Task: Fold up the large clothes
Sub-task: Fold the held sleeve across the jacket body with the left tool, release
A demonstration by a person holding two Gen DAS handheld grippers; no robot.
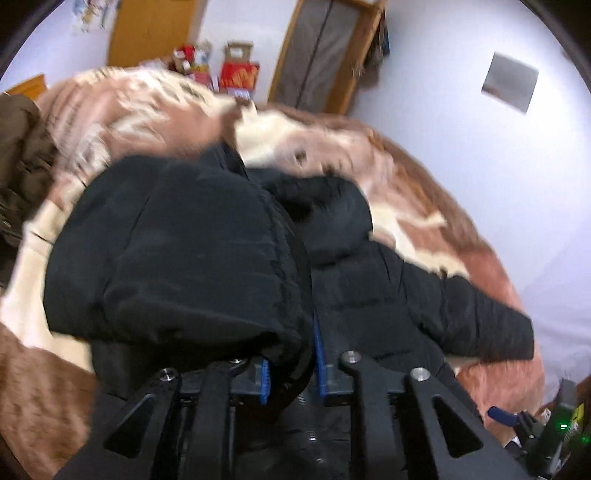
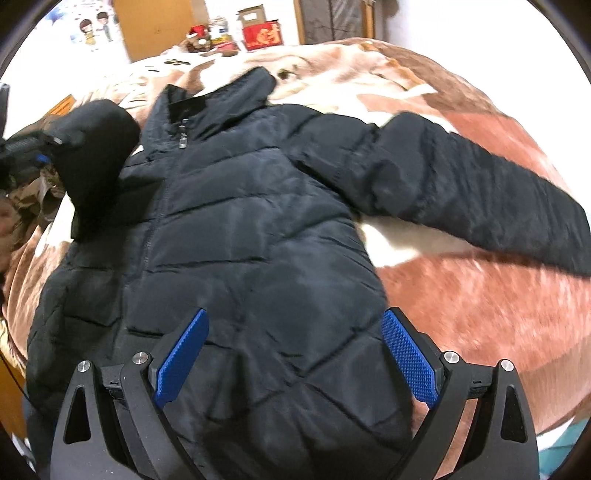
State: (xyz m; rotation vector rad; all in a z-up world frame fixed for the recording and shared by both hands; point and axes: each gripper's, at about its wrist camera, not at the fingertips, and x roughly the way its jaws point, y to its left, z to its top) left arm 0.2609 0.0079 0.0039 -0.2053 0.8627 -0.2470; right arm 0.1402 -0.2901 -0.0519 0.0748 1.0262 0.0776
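A black quilted puffer jacket [image 2: 258, 229] lies front up on a brown and cream blanket [image 2: 480, 302], collar toward the far side. Its right sleeve [image 2: 480, 199] stretches out flat to the right. My left gripper [image 1: 291, 369] is shut on the cuff of the left sleeve [image 1: 177, 251] and holds it lifted over the jacket body; it shows at the left of the right wrist view [image 2: 40, 155], with the raised sleeve [image 2: 99, 147]. My right gripper [image 2: 295, 350] is open and hovers just above the jacket's lower front, empty.
A brown garment [image 1: 18, 162] lies at the bed's left side. Red boxes and small items [image 2: 258, 33] stand on the far side by a wooden door [image 2: 159, 26] and a wardrobe [image 1: 325, 55]. The white wall [image 1: 480, 147] borders the bed on the right.
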